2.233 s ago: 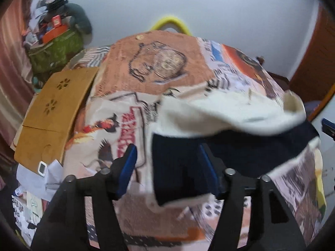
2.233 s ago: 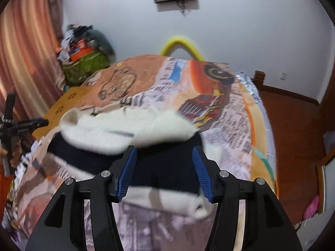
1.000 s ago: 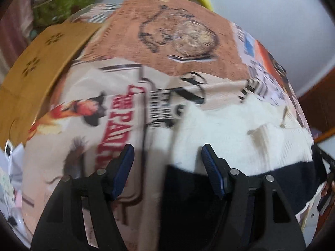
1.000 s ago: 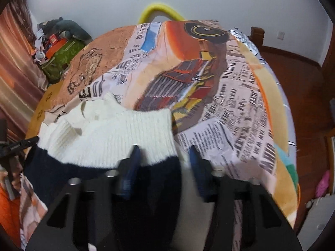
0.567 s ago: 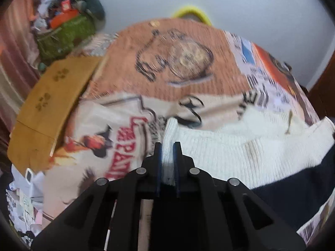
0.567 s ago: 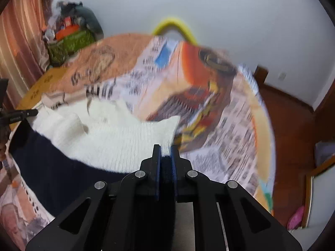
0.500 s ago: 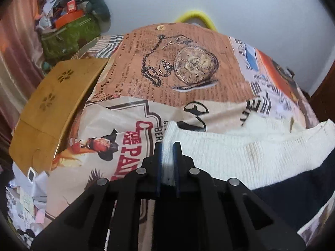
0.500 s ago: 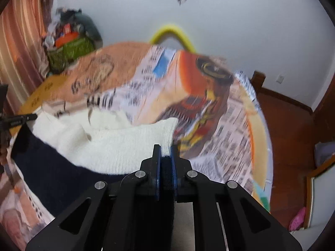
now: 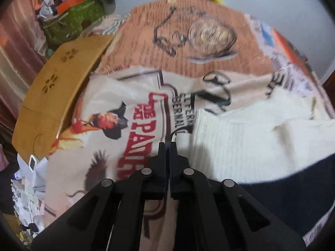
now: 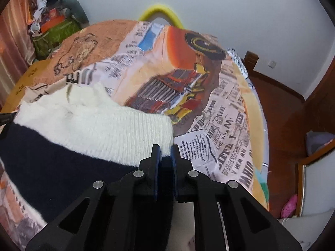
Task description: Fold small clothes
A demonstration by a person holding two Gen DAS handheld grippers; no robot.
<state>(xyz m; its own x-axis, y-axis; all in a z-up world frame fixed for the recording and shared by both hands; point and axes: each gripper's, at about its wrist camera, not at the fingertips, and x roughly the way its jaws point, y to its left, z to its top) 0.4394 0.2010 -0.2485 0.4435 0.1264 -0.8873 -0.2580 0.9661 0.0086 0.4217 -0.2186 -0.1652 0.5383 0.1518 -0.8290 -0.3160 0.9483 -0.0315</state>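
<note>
A small knitted sweater [image 9: 247,144], cream on top and navy below, lies on the printed bedspread [image 9: 146,96]. My left gripper [image 9: 167,144] is shut with nothing between its fingers, just left of the sweater's cream edge. In the right wrist view the sweater [image 10: 94,129] spreads to the left. My right gripper [image 10: 165,148] is shut on the sweater's right corner, where cream meets navy.
A wooden board [image 9: 56,87] lies at the bed's left edge, with a cluttered green box [image 9: 73,18] behind it. Papers lie on the floor at lower left [image 9: 27,179]. A yellow hoop [image 10: 161,14] stands at the bed's far end. Wooden floor [image 10: 278,108] is on the right.
My left gripper has let go of the sweater's left corner and now sits shut beside it. My right gripper still holds the right corner, lower over the bed.
</note>
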